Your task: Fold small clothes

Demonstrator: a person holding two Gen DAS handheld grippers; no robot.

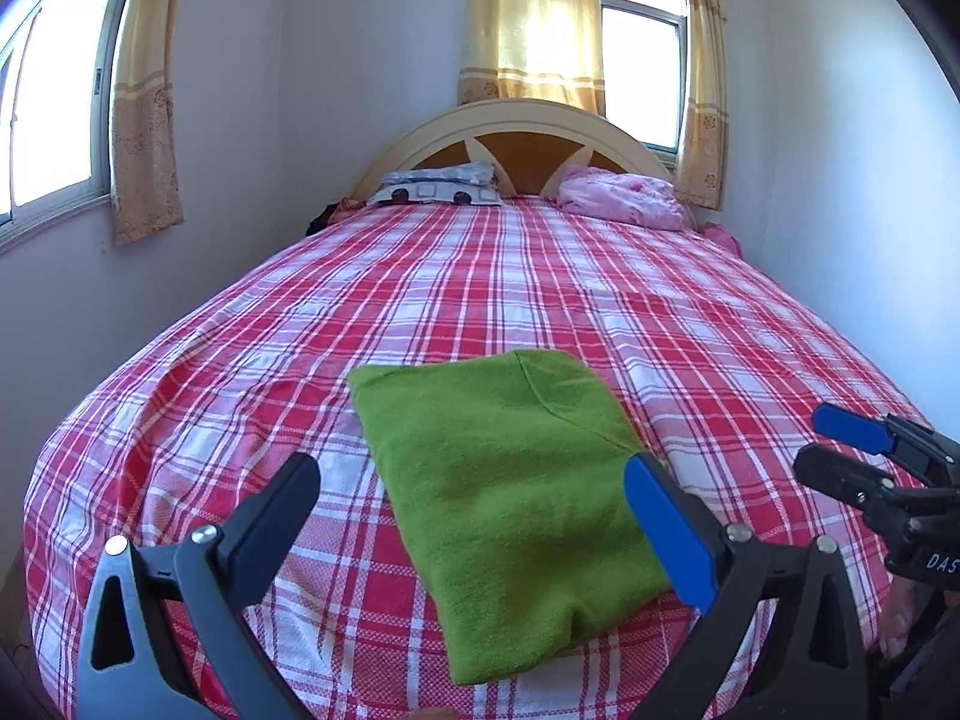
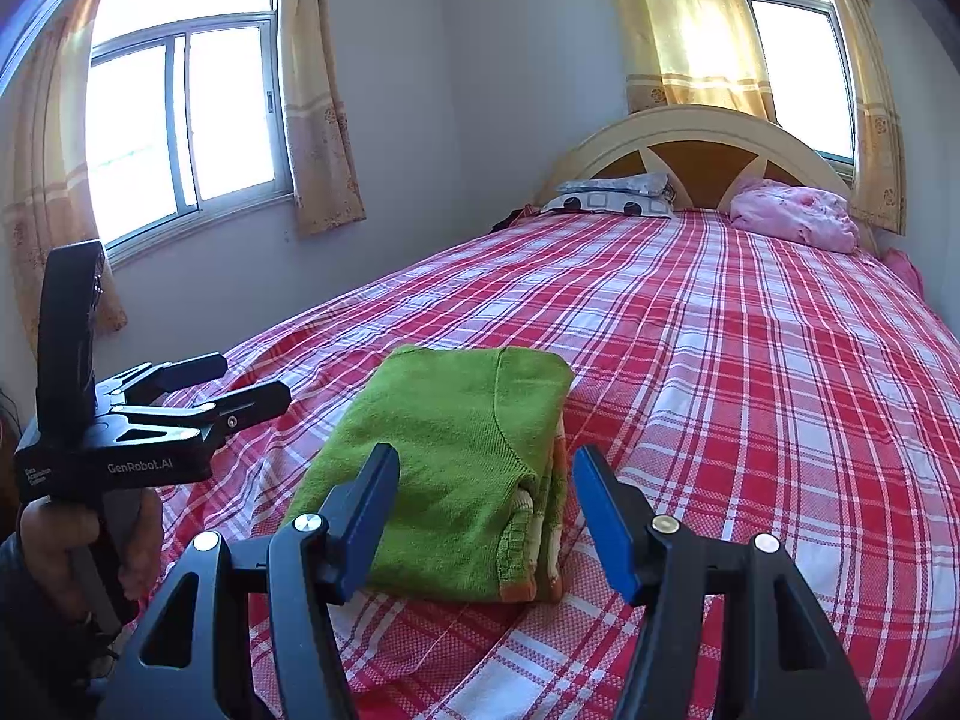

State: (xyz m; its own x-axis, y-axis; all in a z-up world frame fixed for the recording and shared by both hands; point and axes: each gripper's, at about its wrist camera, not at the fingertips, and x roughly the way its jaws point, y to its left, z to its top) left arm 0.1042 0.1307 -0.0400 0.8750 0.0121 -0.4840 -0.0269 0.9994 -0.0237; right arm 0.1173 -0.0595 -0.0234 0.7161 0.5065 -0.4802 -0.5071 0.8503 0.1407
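A small green knit garment (image 1: 510, 498) lies folded into a thick rectangle on the red plaid bed (image 1: 540, 288). In the right wrist view the garment (image 2: 444, 456) shows stacked layers and an orange-trimmed edge at its near right corner. My left gripper (image 1: 474, 474) is open and empty, held just above the garment's near end. My right gripper (image 2: 483, 462) is open and empty, its jaws spread either side of the garment's near right corner. The right gripper also shows in the left wrist view (image 1: 840, 444), and the left gripper in the right wrist view (image 2: 240, 387).
A patterned pillow (image 1: 441, 186) and a pink bundle (image 1: 624, 195) lie at the cream headboard (image 1: 522, 120). Walls close in on the bed's left and right. Curtained windows stand on the left wall (image 2: 186, 120) and behind the headboard.
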